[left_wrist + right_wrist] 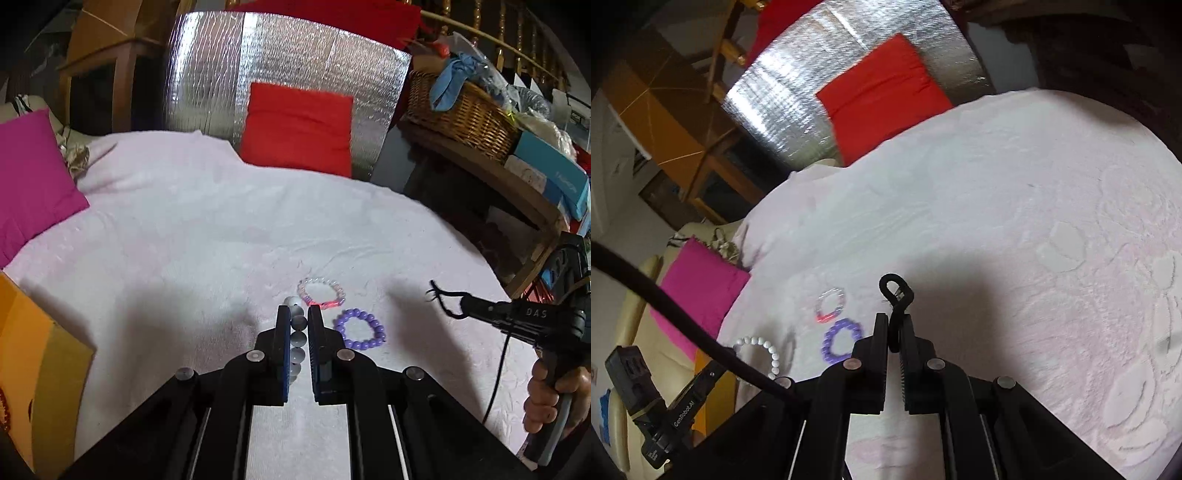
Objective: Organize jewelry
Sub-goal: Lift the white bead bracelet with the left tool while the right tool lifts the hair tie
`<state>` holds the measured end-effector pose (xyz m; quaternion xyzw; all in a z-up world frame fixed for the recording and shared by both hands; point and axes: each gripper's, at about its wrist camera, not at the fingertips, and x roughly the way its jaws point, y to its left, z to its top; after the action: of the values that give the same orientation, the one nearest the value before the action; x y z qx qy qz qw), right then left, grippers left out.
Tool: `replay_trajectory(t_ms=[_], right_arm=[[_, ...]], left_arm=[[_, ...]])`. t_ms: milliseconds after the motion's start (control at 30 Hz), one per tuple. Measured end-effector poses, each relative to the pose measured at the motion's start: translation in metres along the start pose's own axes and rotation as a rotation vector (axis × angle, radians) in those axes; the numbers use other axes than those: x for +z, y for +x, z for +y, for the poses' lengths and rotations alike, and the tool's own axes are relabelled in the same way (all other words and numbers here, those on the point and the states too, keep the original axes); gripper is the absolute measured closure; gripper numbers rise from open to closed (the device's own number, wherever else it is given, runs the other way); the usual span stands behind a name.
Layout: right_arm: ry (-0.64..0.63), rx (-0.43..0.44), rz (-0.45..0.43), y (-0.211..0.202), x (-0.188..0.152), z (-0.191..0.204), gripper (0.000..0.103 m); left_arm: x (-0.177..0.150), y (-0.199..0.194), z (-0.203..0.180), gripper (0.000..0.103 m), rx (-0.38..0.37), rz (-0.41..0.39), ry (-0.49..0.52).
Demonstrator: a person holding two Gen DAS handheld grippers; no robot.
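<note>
Bed cover: a pale pink textured blanket [184, 229] spreads over the whole working surface and carries all the loose jewelry.
Silver panel: a reflective quilted sheet [221, 74] stands upright behind the blanket.
Red cushion: it [297, 127] leans against the silver panel at the far edge of the blanket.
Magenta cushion: it [31, 173] lies at the left edge of the blanket in the left wrist view.
Wicker basket: it [461, 114] sits on a wooden shelf to the right, off the blanket, stuffed with cloth and bags.
Yellow box: its [44, 365] edge shows at the lower left, beside the blanket.
Left tongs: they [298, 325] are clenched on a white bead bracelet [297, 341], whose beads run in a line between the blue-edged pads; in the right wrist view the rest of the loop [764, 350] hangs out in front of the tongs, above the blanket.
Right tongs: they [894, 328] are clenched on a thin black cord loop [895, 291], which sticks up out of the tips; a person's hand [554, 398] grips the handle.
Purple bead bracelet: it [360, 328] lies flat on the blanket, just right of the left tongs.
Clear-and-pink bead bracelet: it [321, 293] lies flat just beyond the purple one, close to it, though contact cannot be told.
</note>
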<state>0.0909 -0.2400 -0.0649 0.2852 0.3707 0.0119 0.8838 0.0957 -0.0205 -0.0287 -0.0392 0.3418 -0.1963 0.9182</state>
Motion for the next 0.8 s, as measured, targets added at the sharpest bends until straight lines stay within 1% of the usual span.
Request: replay_trajectory(t_ms=[167,333,533,600,800], right_arm=[[-0.056,0.027,0.013,0.000,-0.012,0.026,0.097],[-0.101,0.037,0.039,0.005,-0.025,0.048,0.097],[-0.138,0.034,0.069,0.015,-0.039,0.067,0.097],[-0.147,0.035,0.074,0.017,-0.042,0.071,0.097],[-0.174,0.048,0.089,0.025,-0.050,0.090,0.096]], left_arm=[[0.000,-0.015,-0.001,0.093,0.035,-0.031,0.009],[-0.002,-0.022,0.003,0.093,0.072,-0.037,0.018],[-0.001,-0.032,0.007,0.093,0.118,-0.060,0.034],[0.000,-0.035,0.009,0.093,0.119,-0.066,0.029],[0.002,-0.045,0.018,0.093,0.155,-0.089,0.017]])
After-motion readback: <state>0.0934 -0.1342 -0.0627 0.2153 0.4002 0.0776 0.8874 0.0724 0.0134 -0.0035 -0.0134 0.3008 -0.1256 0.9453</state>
